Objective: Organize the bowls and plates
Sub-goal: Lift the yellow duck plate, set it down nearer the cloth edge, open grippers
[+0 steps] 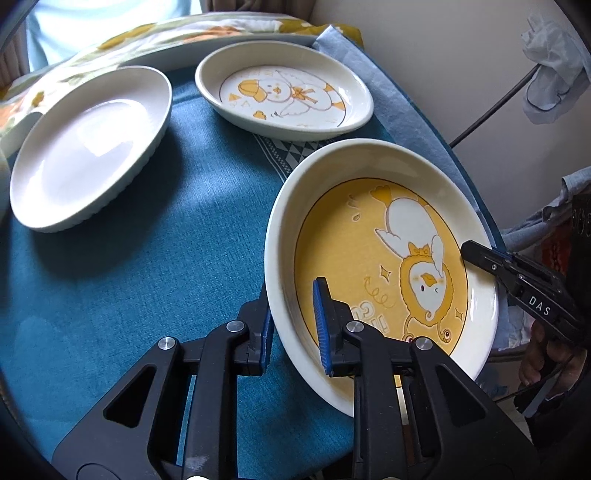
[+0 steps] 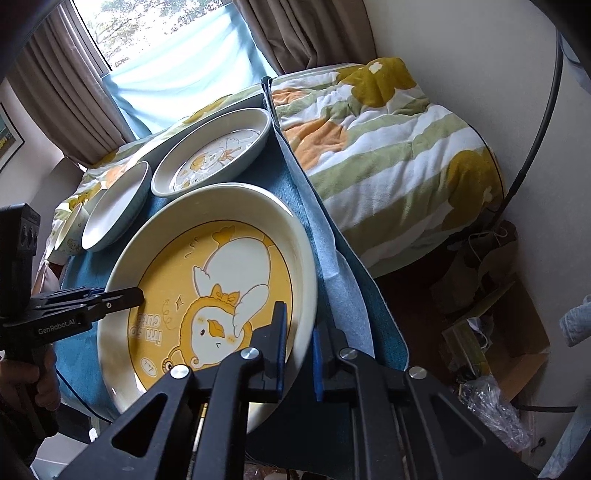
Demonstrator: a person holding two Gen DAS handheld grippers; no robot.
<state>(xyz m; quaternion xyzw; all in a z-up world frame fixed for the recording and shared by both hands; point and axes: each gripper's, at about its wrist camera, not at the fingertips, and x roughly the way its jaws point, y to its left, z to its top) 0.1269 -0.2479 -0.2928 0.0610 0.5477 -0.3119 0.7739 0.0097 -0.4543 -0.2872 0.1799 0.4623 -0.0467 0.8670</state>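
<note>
Daylit window (image 2: 155,33), brown curtains (image 2: 310,33), a quilted bed (image 2: 399,140), perhaps boxes below.

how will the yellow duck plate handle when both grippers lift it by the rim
The yellow duck plate looks like glazed ceramic, so probably stiff, fairly heavy and breakable. Its glossy rim may slip in the left gripper and right gripper, each straddling one edge. Held at opposite sides, it should stay level, though uneven lifting could tilt it over the blue tablecloth.

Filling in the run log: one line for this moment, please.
left gripper: straddling near rim of yellow duck plate | right gripper: straddling opposite rim | white plate, pale duck plate: on cloth
</note>
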